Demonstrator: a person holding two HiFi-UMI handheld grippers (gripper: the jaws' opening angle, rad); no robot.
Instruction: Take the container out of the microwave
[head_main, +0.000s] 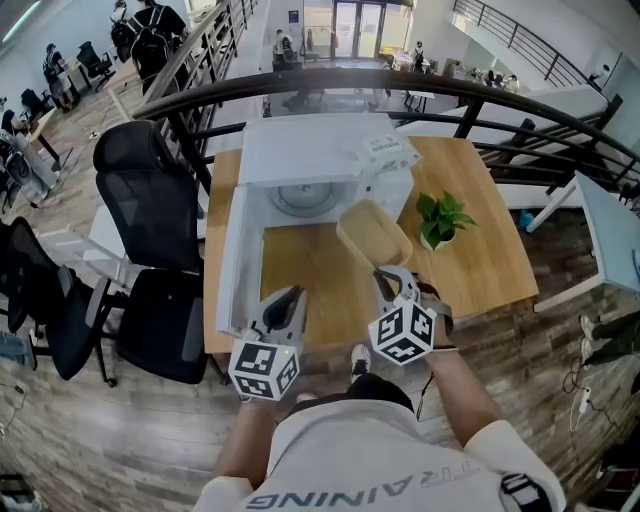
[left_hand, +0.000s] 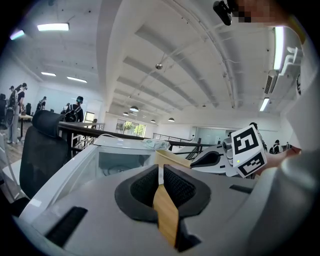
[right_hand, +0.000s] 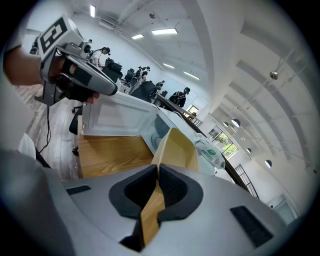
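Observation:
The beige container (head_main: 375, 234) hangs tilted above the wooden table (head_main: 300, 275), just in front of the white microwave (head_main: 310, 148). My right gripper (head_main: 384, 272) is shut on its near rim. In the right gripper view the pads (right_hand: 167, 186) pinch the container's edge (right_hand: 176, 149), and its hollow faces away. The microwave door (head_main: 233, 262) stands swung out to the left, and the glass turntable (head_main: 298, 198) inside is bare. My left gripper (head_main: 289, 297) hovers low over the table beside the door, shut with nothing in it. Only table wood shows between its pads (left_hand: 175, 186).
A small potted plant (head_main: 441, 220) stands on the table right of the microwave. Black office chairs (head_main: 150, 190) crowd the table's left side. A dark curved railing (head_main: 440, 85) runs behind the table. A packet (head_main: 385, 150) lies on the microwave's top.

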